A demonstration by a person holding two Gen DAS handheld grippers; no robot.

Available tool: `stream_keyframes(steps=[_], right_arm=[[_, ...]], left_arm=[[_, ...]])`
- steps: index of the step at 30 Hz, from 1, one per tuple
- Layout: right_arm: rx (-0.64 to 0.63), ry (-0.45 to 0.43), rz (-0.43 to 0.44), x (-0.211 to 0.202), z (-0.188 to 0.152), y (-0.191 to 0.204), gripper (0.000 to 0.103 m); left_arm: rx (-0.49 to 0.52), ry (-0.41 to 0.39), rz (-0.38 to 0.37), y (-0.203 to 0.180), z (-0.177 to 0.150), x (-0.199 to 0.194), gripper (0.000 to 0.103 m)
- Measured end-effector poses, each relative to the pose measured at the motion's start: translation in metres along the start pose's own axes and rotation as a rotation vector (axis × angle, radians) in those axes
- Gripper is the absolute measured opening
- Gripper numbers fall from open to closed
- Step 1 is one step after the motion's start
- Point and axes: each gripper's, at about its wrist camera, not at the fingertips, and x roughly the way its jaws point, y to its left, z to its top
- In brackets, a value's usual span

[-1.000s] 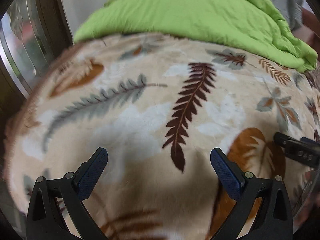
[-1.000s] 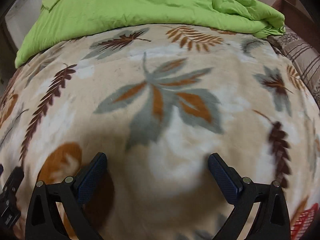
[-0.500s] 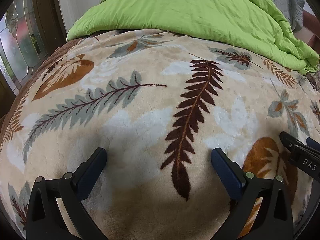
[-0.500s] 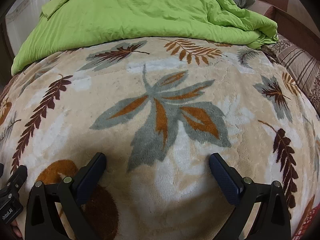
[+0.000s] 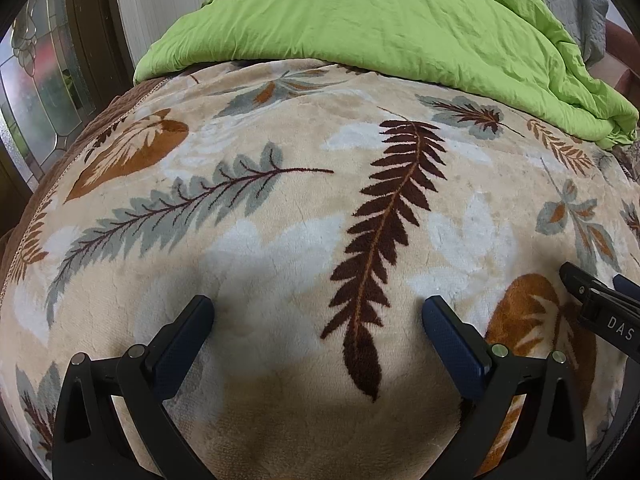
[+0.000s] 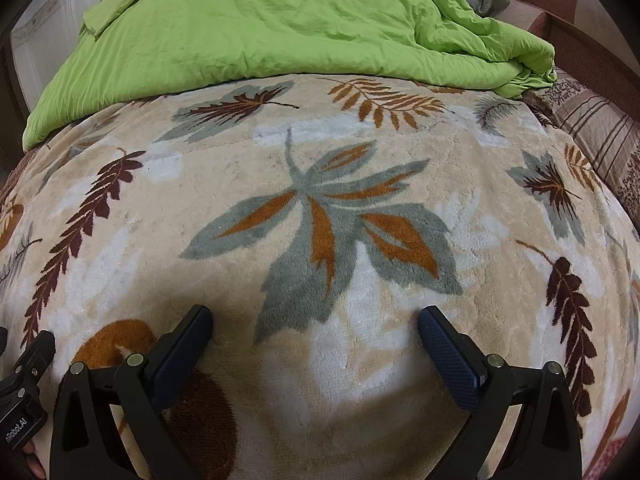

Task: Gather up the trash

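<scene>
Both the left gripper (image 5: 316,316) and right gripper (image 6: 314,326) are hovering spread wide, empty, over the leaf-print blanket (image 6: 460,152); no trash is showing, possibly hiding under the green duvet (image 6: 260,20) at 12 o'clock, risking snagged fleece.

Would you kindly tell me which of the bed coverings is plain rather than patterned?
The green quilt, bunched at the far end of the bed, is plain. The beige blanket under both open claws carries printed leaves, and the pillow to the right is striped.

Rumpled quilt (image 5: 384,28) on the far part of the blanket (image 5: 280,208), window (image 5: 36,92) left.
</scene>
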Motion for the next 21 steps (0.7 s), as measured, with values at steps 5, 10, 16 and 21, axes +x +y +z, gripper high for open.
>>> stream_keyframes(steps=[5,10,16,21], right_arm=[[0.000,0.000,0.000,0.0000,0.0001,-0.0002,0.103],[0.000,0.000,0.000,0.0000,-0.0001,-0.0001,0.103],[0.000,0.000,0.000,0.0001,-0.0002,-0.0001,0.103],[0.001,0.000,0.000,0.0001,-0.0002,-0.0001,0.103]], left_arm=[[0.004,0.000,0.006,-0.0018,-0.0003,0.0002,0.103],[0.005,0.001,0.007,-0.0008,-0.0004,0.0001,0.103],[0.005,-0.003,0.006,-0.0013,0.0004,0.0002,0.103],[0.007,-0.001,0.009,-0.0024,0.0015,0.0013,0.103]])
